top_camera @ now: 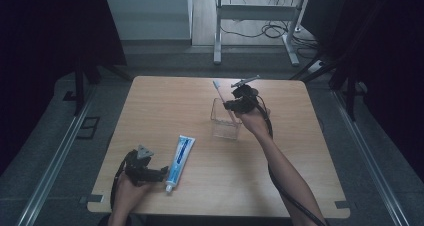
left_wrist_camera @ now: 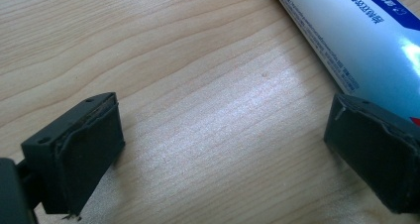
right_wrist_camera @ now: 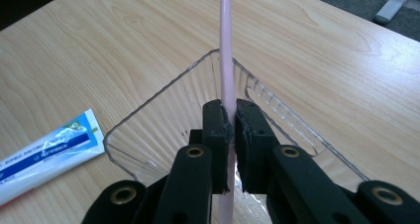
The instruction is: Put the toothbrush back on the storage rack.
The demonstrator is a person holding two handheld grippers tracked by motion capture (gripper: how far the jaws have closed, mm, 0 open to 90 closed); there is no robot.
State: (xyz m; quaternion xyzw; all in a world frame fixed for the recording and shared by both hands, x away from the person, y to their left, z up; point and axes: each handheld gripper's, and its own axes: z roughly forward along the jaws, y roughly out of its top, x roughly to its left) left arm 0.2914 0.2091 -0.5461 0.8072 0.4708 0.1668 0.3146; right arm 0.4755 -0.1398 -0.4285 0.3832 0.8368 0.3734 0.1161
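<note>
My right gripper [right_wrist_camera: 230, 130] is shut on the pink handle of a toothbrush [right_wrist_camera: 226, 45], held over a clear ribbed plastic cup [right_wrist_camera: 163, 115]. In the high view the toothbrush [top_camera: 220, 93] stands tilted with its blue-white head up, its lower end inside the clear cup [top_camera: 225, 123], and the right gripper [top_camera: 234, 106] sits at the cup's far right rim. A blue and white toothpaste tube [top_camera: 179, 161] lies on the wooden table [top_camera: 160, 101], cap toward the near edge. My left gripper [top_camera: 159, 174] rests open beside the tube's cap end; the tube [left_wrist_camera: 356, 30] lies by one jaw, only wood between the jaws.
Beyond the table's far edge stands a grey metal frame [top_camera: 255, 16] with cables on the floor. Dark curtains hang on both sides. The table's left half and its near right corner [top_camera: 320, 186] are bare wood.
</note>
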